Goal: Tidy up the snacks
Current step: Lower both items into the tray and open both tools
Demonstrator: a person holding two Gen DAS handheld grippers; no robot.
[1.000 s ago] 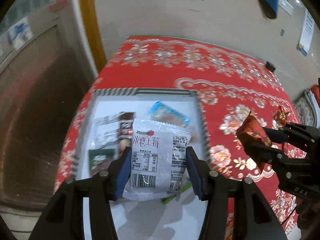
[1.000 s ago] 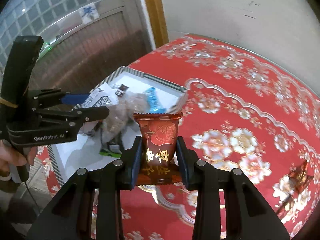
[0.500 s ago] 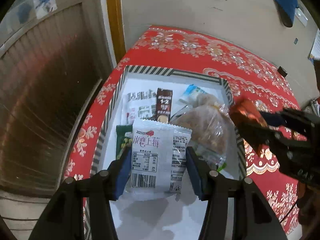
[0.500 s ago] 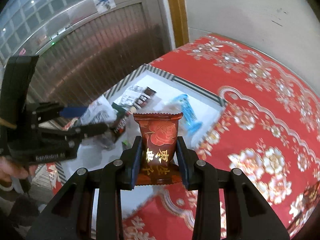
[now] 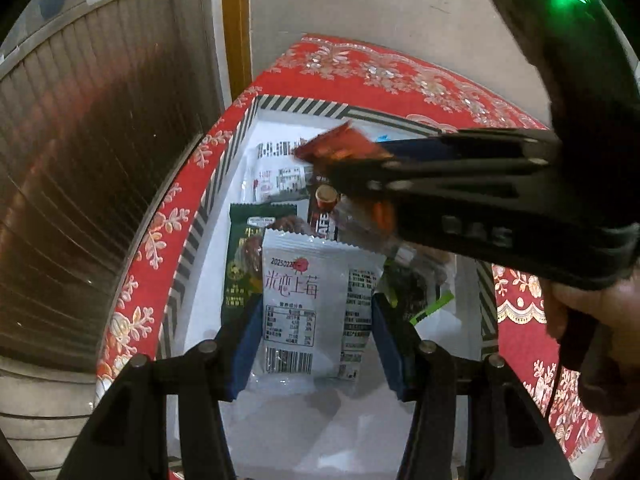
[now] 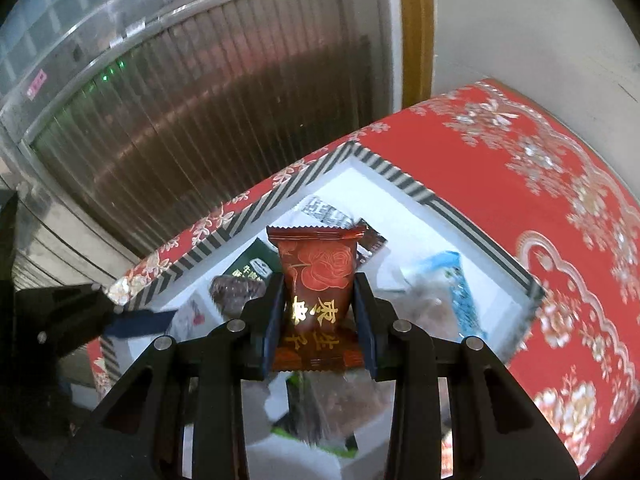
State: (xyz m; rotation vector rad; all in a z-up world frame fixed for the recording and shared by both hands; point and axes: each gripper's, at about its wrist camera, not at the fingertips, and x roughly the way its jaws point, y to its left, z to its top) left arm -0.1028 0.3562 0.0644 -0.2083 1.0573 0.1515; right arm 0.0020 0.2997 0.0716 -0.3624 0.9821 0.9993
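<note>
Both my grippers have moved in over the striped-rim box: left gripper clamps the white strawberry packet, right gripper clamps the red rose-print packet; release seems near.

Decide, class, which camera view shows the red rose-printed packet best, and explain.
The right wrist view: the red rose-printed packet faces the lens, clamped in the right gripper. The left wrist view shows only its blurred edge over the striped-rim box.
</note>
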